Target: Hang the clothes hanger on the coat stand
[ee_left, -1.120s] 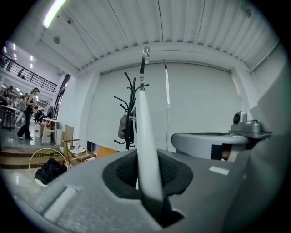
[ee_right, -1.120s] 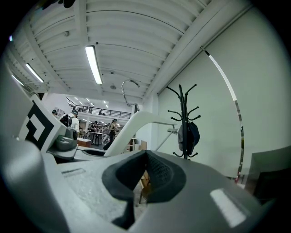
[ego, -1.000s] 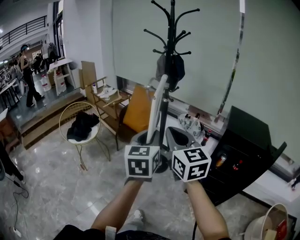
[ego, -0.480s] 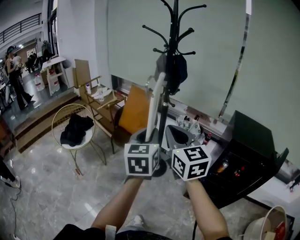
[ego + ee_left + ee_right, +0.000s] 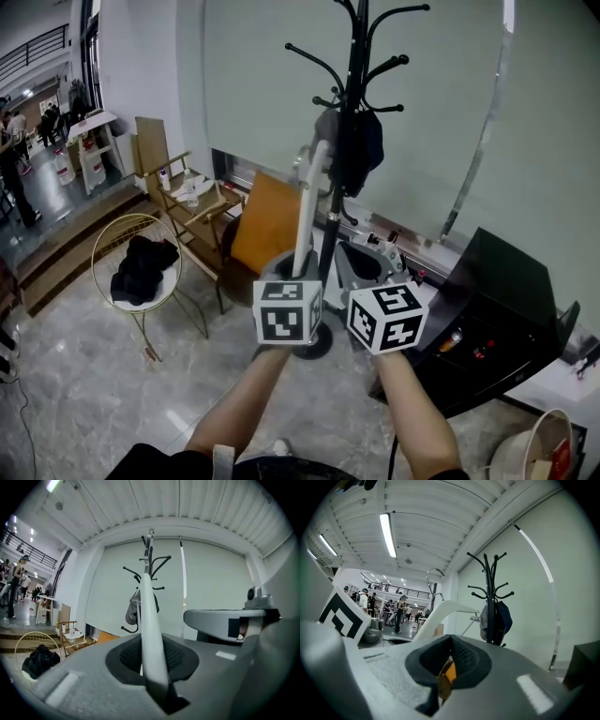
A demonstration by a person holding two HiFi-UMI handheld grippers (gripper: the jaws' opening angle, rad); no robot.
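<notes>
Head view looks down my two forearms to both grippers, held level and side by side in front of the tall black metal coat stand, whose round base sits on the grey marble floor near the foot of the pale wall.

My left gripper is clamped on one arm of the white plastic clothes hanger. In the left gripper view the jaws pinch that white arm between their dark pads, and it rises straight up from them, with its metal hook at the top. The hanger is not on the stand. In the right gripper view it curves up at the left, clearly apart from the stand's pole.

My right gripper sits just beside the left one. In its own view the jaws are drawn together, leaving only a thin slit, and they grip nothing.

A dark bag or garment already hangs from one of the stand's lower hooks. Left of the stand are a wooden chair with an orange panel and a round gold wire chair with black cloth lying on its seat.
</notes>
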